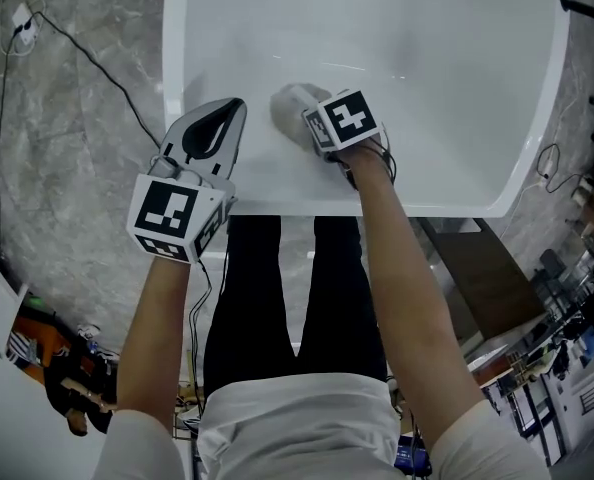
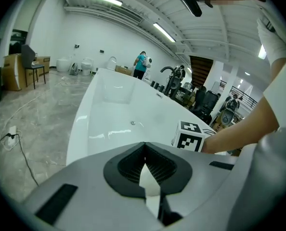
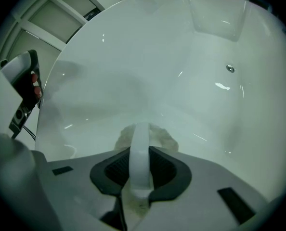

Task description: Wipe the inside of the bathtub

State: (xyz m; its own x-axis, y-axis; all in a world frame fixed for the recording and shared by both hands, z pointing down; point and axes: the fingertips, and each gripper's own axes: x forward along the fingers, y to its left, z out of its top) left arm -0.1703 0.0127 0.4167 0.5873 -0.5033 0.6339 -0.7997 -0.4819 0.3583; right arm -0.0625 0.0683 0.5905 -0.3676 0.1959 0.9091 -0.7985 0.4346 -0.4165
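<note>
Inside the tub [image 1: 447, 58], near its end wall, our right tool [image 1: 299, 116] clamps a scrubber [image 3: 141, 148], its pad seemingly against the enamel. We should press flat and overlap our strokes. Our left tool [image 1: 215, 133], pinched together and empty, hangs by the rim.

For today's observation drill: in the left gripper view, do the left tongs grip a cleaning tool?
No, the left tongs are closed tip to tip on nothing, with only the white bathtub showing beyond them.
</note>
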